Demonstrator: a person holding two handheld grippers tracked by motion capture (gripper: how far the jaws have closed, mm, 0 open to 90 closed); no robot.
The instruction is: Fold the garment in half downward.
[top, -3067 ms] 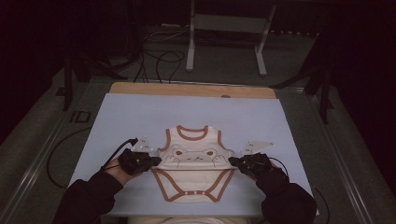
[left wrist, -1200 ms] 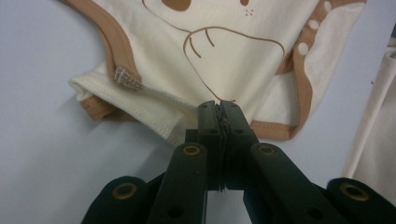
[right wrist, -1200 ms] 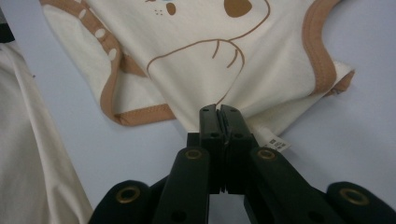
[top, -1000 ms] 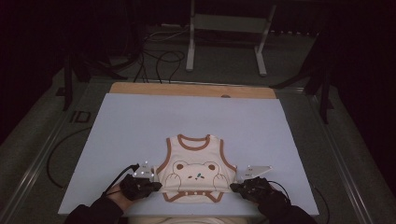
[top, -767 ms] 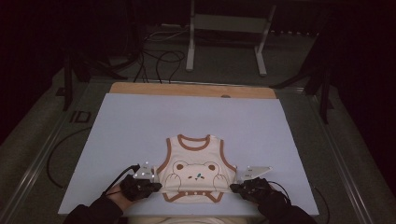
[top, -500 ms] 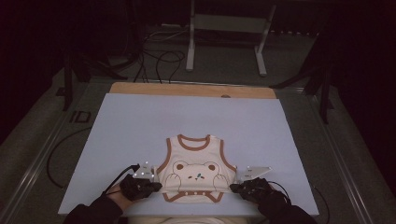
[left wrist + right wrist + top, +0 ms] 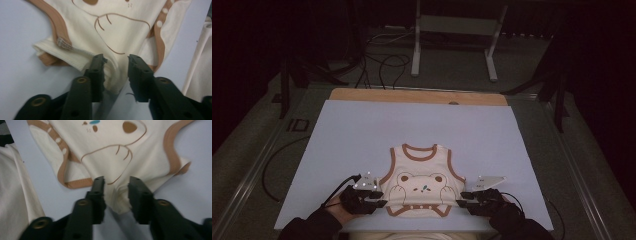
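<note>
A cream baby bodysuit [image 7: 421, 185] with brown trim and a bear print lies flat near the front of the pale mat [image 7: 362, 135]. My left gripper [image 7: 381, 202] sits at its lower left corner and my right gripper [image 7: 463, 200] at its lower right corner. In the left gripper view the jaws [image 7: 116, 62] have just been opening; a bunched fold of the bodysuit [image 7: 110, 72] lies slack between them against one jaw. In the right gripper view the jaws [image 7: 116, 183] have also just been opening, and the bodysuit's edge [image 7: 120, 200] rests loose between them.
A wooden board edge [image 7: 417, 96] shows beyond the mat's far side. A metal stand [image 7: 452, 45] and cables [image 7: 382, 60] lie on the dark floor behind. The person's cream clothing [image 7: 200, 62] hangs at the table's near edge.
Since the earliest frame both hands have come toward the near edge, and the bodysuit looks shorter, with its lower part folded. Over the last second the high view shows no movement.
</note>
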